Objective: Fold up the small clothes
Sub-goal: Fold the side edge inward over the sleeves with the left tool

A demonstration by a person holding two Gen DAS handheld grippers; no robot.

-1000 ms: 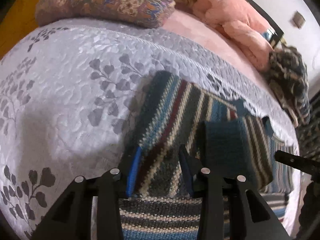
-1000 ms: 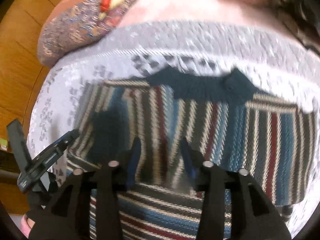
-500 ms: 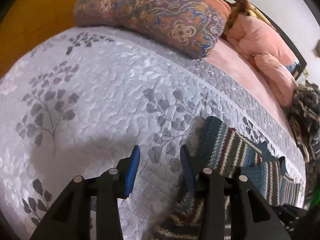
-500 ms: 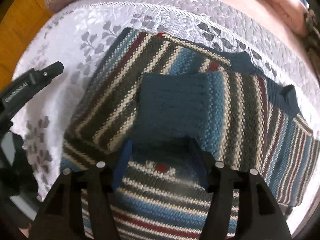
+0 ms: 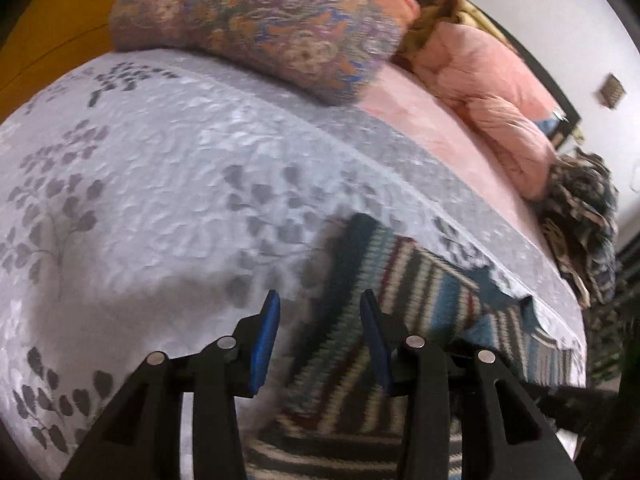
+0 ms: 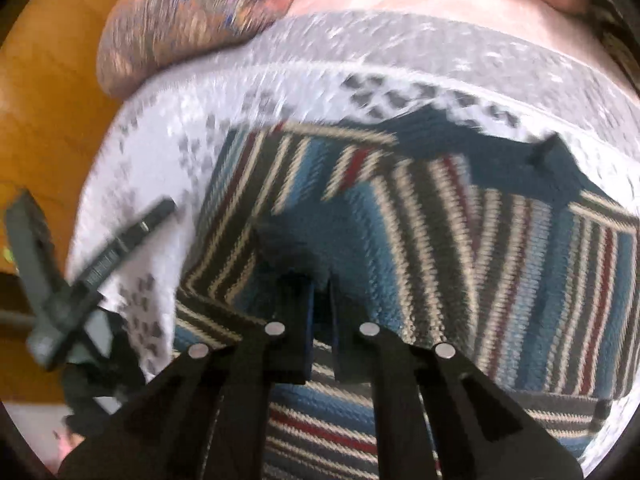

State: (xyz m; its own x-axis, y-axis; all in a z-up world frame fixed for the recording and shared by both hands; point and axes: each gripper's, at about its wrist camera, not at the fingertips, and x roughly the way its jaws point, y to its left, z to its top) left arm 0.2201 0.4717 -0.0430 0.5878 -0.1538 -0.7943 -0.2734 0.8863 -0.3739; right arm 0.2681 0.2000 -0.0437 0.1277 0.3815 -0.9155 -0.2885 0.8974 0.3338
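Lying across the lower right of both views on the grey leaf-print bedspread (image 5: 160, 184), the striped sweater (image 6: 460, 248) is pinched at a fold by the right gripper (image 6: 320, 304); the left gripper (image 5: 318, 332) is held apart, empty.

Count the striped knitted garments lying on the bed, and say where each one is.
1. A single striped sweater lies flat on the grey leaf-patterned bedspread, near its front edge, with the right gripper at its cloth. Others may be hidden in the dark heap.
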